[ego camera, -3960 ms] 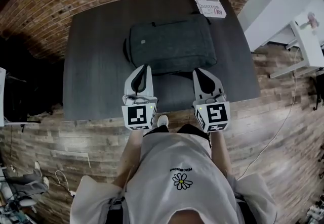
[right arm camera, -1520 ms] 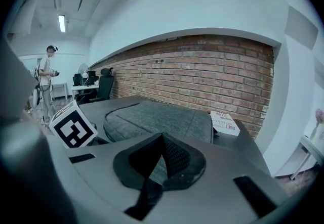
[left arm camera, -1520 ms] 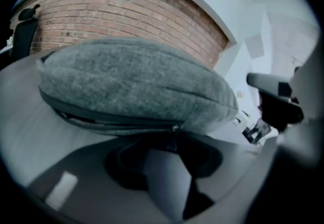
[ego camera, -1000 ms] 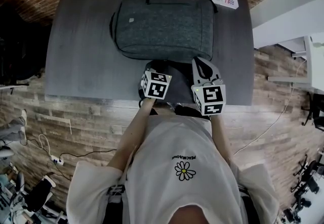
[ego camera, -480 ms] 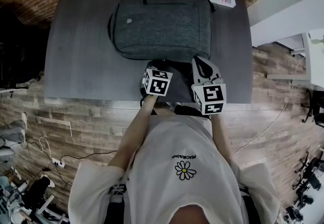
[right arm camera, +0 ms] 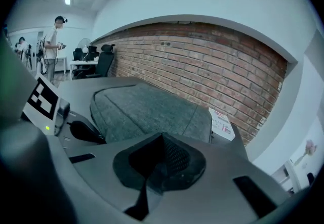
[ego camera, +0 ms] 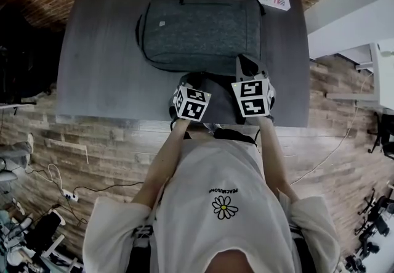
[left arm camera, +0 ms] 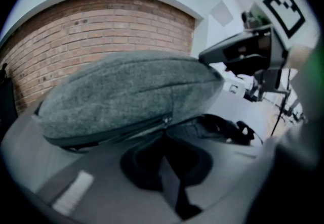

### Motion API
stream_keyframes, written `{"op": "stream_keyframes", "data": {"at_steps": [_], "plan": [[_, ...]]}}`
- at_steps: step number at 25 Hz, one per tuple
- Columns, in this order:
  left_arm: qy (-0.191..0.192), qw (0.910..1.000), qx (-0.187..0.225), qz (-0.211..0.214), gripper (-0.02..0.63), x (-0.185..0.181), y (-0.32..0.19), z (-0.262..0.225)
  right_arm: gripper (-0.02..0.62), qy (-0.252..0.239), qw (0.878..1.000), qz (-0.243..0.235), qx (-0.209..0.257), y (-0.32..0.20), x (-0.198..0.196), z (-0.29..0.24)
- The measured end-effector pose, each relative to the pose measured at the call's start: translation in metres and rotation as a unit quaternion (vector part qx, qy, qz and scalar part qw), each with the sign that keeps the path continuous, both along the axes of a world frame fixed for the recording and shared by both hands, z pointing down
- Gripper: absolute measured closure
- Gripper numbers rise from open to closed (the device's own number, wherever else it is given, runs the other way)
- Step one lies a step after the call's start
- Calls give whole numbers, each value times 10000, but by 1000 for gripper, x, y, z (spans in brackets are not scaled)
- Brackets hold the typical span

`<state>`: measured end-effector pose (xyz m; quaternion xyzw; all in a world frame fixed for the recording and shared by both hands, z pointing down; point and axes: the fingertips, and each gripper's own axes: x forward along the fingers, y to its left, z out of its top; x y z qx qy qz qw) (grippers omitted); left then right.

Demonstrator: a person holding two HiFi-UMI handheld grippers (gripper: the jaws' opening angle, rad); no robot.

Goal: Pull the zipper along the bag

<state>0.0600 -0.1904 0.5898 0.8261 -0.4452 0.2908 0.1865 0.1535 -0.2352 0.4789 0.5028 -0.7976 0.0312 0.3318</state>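
Sideways, not forward: the zip runs across the left gripper's line

The left gripper (left arm camera: 163, 142) has just been closing its jaws. They are now together, with the tips meeting right at the zipper pull (left arm camera: 165, 121). The small tab seems nipped between them, though it is too tiny to be sure.

Straight beyond the tips rises the grey bag (left arm camera: 126, 91). It lies flat on the table (ego camera: 92, 81) with a long side facing the person. The zipper track (left arm camera: 116, 134) leaves the pull to this gripper's left and follows that near long edge. The coming move is therefore likely a slide across the line the gripper points along, not a tug toward the body.

The right gripper (right arm camera: 161, 139), clenched on nothing, sits off to the right at the bag's near right corner. Whether it touches the cloth I cannot tell. It is the farther of the two from the pull.
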Motion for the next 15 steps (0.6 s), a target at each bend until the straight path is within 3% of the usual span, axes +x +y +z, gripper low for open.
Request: {"op": "stream_keyframes", "data": {"at_steps": [6,11,15], "plan": [[-176,9997,49,185,601,-8,10,0,595,338,9991,-69,-264,-8,3,19],[-143,9996,-71,-213,601,-46,13,3,595,344,9990,-39,-270,-7,3,23],[-366,9988,-13,-334,600,-75,10,3,595,364,9991,-23,-205,-9,1,23]]}}
